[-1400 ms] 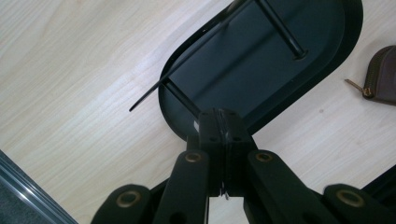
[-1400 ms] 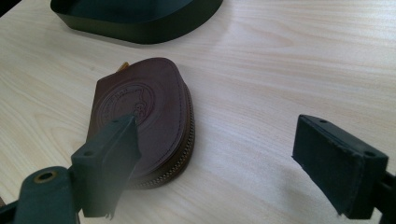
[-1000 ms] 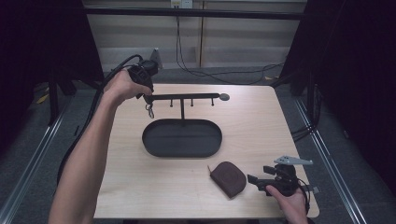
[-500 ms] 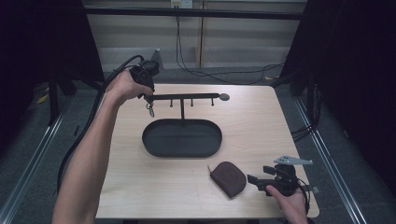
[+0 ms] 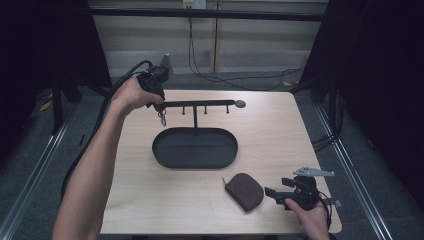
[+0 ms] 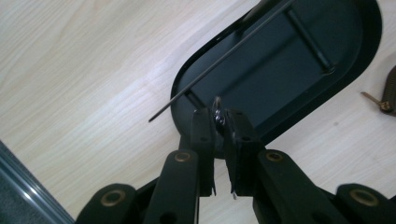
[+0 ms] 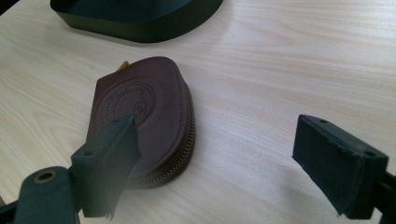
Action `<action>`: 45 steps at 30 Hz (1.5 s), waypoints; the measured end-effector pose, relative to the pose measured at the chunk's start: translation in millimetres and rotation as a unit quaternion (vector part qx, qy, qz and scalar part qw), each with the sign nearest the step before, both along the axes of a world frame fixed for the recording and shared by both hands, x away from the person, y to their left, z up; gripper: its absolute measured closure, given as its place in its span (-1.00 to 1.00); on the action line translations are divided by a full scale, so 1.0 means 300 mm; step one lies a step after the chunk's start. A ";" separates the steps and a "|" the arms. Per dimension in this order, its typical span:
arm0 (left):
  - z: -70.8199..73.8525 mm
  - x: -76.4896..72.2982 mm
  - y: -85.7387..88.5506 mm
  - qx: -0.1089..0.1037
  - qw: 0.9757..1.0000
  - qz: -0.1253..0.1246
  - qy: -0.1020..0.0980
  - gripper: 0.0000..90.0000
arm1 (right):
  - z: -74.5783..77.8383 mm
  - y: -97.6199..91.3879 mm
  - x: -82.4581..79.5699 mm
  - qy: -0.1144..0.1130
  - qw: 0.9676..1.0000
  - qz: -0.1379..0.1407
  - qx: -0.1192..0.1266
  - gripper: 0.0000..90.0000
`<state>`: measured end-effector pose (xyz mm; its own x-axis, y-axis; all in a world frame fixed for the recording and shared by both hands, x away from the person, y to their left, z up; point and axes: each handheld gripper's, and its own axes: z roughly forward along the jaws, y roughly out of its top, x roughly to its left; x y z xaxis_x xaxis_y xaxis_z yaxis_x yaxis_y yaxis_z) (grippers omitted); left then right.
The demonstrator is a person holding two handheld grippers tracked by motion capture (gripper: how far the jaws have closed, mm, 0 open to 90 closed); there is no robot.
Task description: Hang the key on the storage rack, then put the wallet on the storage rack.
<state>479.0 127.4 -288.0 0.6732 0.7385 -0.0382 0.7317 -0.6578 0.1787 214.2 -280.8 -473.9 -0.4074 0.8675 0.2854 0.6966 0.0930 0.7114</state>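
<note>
L gripper (image 6: 219, 122) at rack (image 5: 200, 104) left end, jaws just easing open, narrow, key ring (image 6: 217, 116) between pads | ring: light, stiff, slippery, I pinch the loop | R gripper (image 7: 215, 154) wide, empty, by pouch (image 7: 142, 114)

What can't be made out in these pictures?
- Metal piece between the left hand-held gripper pads: mostly covered by them in the left gripper view, too small in the high view.
- Pouch emblem: partly behind a jaw, blurred.
- Tray: cut off by the top edge, right gripper view.
</note>
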 end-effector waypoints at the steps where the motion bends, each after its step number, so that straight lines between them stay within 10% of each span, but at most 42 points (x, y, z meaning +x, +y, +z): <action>1: -0.001 -0.005 0.005 0.000 1.000 0.002 -0.002 0.80 | 0.000 0.001 0.000 0.001 1.000 0.000 0.000 -0.69; 23: -0.009 -0.099 0.116 -0.036 0.998 0.033 -0.026 0.30 | -0.001 0.006 0.003 0.004 1.000 0.002 -0.004 -0.69; 35: -0.019 -0.182 0.185 -0.065 0.995 0.045 -0.059 0.15 | -0.001 0.007 0.003 0.003 1.000 0.001 -0.005 -0.68; 45: -0.118 -0.259 0.256 -0.121 0.988 0.057 -0.077 0.00 | -0.003 0.006 0.004 0.005 1.000 0.000 -0.003 -0.68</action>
